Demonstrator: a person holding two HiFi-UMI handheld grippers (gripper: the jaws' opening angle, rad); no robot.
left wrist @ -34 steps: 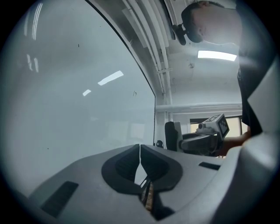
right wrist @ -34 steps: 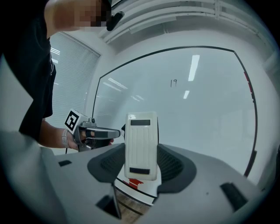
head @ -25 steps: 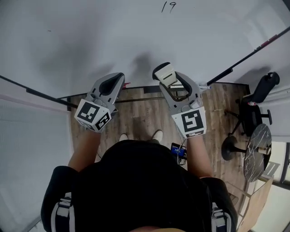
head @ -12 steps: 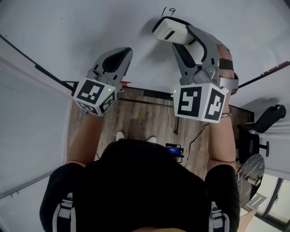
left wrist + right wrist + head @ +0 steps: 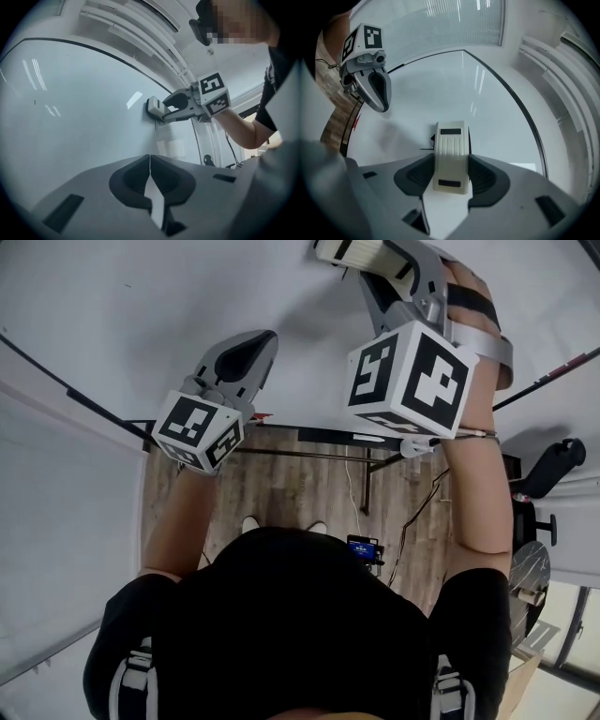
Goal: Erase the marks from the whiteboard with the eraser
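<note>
Up at the top edge of the head view, my right gripper (image 5: 367, 259) pinches the cream eraser (image 5: 345, 251) and holds it to the whiteboard (image 5: 141, 315). From the right gripper view, both jaws press on the long sides of the eraser (image 5: 451, 145), whose ribbed back with two dark slots faces the camera. A thin dark mark (image 5: 425, 149) shows on the board just beside the eraser's left edge, and part of it is hidden behind the eraser. The left gripper view shows the eraser (image 5: 153, 107) from the side, its flat face lying against the white surface with the right gripper (image 5: 161, 108) reaching in from the right.

My left gripper (image 5: 258, 343) sits lower and to the left, near the board, well apart from the eraser. Its jaws are pressed together with nothing between them; the left gripper view shows the tips of the left gripper (image 5: 149, 161) meeting in a thin seam.

Each gripper carries a marker cube, the right one (image 5: 408, 381) raised high and the left one (image 5: 197, 432) lower. Below the board lies a wooden floor (image 5: 300, 484) with my shoes (image 5: 253, 523) on it, and a black office chair (image 5: 553, 470) stands off to the right
</note>
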